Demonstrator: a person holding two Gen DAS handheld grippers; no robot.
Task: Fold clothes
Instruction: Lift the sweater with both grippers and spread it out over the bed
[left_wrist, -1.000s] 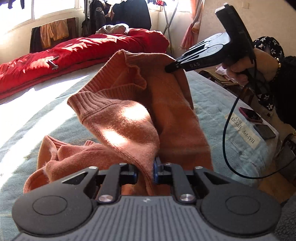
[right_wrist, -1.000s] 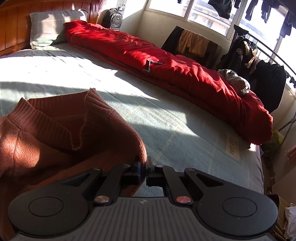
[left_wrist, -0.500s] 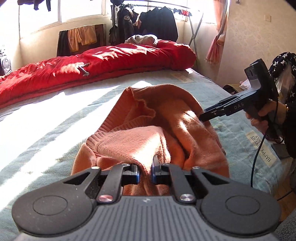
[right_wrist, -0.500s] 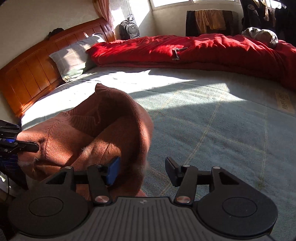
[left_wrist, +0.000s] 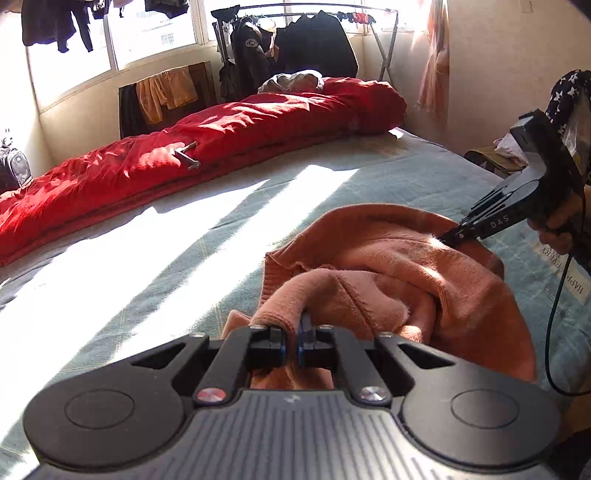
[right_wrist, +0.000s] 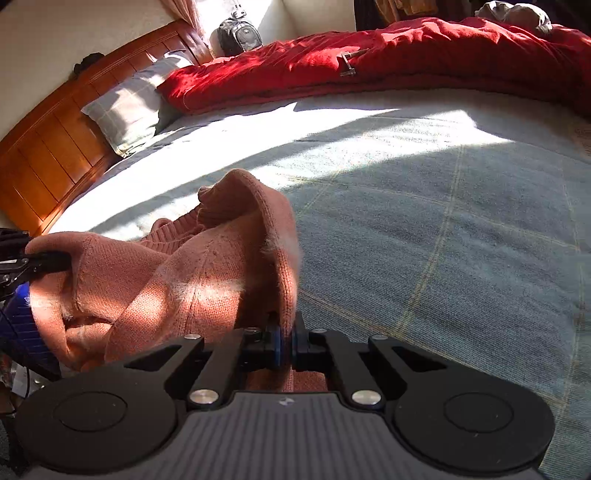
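While sunlight is falling in broad bands across the bed (left_wrist: 207, 236), an orange knitted sweater (left_wrist: 391, 258) is lying bunched near the bed's near edge, part of it lifted off the pale blue-green cover. The left gripper (left_wrist: 291, 343) is clenching a fold of the sweater's knit between its blue pads, the fabric arching up and over the fingertips. The right gripper (right_wrist: 286, 345) has just been closing its jaws, and it is now pinching a ribbed edge of the same sweater (right_wrist: 207, 273), with the cloth draping up and to the left from the pads. In the left wrist view the right gripper (left_wrist: 456, 232) is showing from the side at the far right, its tip buried in the sweater's raised edge, while a hand (left_wrist: 557, 225) is gripping its handle and a black cable (left_wrist: 550, 332) is hanging down from it. In the right wrist view the left gripper (right_wrist: 48, 260) is just peeking in at the left margin, touching the sweater's other end. A long red quilt (left_wrist: 221, 144) is lying rolled along the far side of the bed, with a small metal object (left_wrist: 186, 155) resting on top of it. A pillow (right_wrist: 129, 107) is leaning against the wooden headboard (right_wrist: 48, 147), and a backpack (right_wrist: 238, 35) is standing behind it. Dark clothes are hanging on a drying rack (left_wrist: 310, 40) by the window.
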